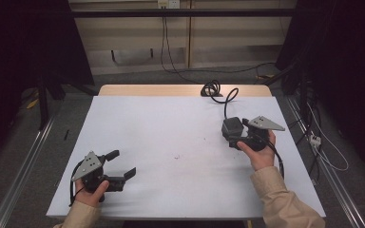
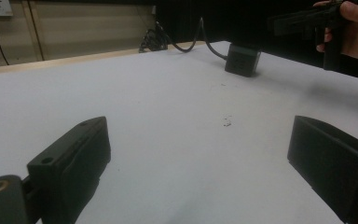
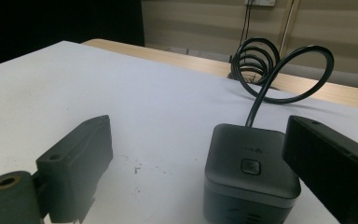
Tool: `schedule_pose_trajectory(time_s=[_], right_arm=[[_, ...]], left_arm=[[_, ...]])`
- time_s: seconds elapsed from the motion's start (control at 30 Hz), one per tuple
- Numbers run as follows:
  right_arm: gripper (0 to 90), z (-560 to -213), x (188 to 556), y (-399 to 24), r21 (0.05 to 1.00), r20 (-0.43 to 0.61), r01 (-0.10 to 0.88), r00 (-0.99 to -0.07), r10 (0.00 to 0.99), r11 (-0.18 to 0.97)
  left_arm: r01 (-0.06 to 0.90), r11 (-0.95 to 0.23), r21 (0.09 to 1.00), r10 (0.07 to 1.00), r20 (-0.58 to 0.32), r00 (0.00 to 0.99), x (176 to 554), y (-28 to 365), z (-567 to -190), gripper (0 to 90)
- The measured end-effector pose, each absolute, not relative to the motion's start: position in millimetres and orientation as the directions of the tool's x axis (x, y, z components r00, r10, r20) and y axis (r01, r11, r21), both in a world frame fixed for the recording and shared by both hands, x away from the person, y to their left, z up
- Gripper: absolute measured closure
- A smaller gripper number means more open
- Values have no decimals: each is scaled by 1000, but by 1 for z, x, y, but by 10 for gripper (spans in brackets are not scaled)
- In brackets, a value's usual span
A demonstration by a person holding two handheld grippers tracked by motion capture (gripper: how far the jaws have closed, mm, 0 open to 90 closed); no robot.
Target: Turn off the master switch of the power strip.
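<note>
A person in pale tan sleeves stands at the near edge of a table (image 1: 171,123) covered with a smooth, matte white sheet, its bare wooden rim showing along the far side. Each hand holds a chunky black gripper topped by a grey three-cornered plate. The left gripper (image 1: 122,164) sits low near the front left corner, its two blocky, slab-like jaws spread wide apart with only bare white surface between them; in its own view the jaws look like dull moulded plastic with small screw holes. The right gripper (image 1: 233,135) is over toward the right side of the table, jaws also standing well apart, and between them rests a small dark grey box (image 3: 249,175). That box is a rounded cube with a satin top, a square button set in the middle and fine slots along its lower front; it lies closer to the right-hand jaw in the right gripper view, and whether that jaw touches it I cannot tell. A thick, glossy black cable (image 3: 279,70) rises from the back of the box, arcs over in a big loop and ends in a tight coil at the table's far edge. A few tiny dark specks (image 1: 177,156) mark the sheet near the middle.
</note>
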State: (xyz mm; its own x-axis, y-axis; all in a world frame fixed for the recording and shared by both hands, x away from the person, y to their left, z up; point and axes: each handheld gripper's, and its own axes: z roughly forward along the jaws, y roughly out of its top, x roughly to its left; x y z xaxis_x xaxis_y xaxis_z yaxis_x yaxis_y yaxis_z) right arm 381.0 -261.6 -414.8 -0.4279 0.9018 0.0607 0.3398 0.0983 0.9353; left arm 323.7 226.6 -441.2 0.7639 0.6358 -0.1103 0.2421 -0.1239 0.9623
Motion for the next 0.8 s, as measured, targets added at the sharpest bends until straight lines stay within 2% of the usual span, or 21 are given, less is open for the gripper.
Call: schedule_pose_trajectory(time_s=[0.57, 0.8], right_arm=[[100, -413, 390, -263, 929, 56, 356, -414, 909, 105], [147, -413, 392, -265, 927, 65, 364, -404, 913, 95]], left_arm=[[243, -125, 962, 636, -110, 764, 324, 227, -441, 57], [247, -118, 962, 641, -117, 759, 324, 227, -441, 57]])
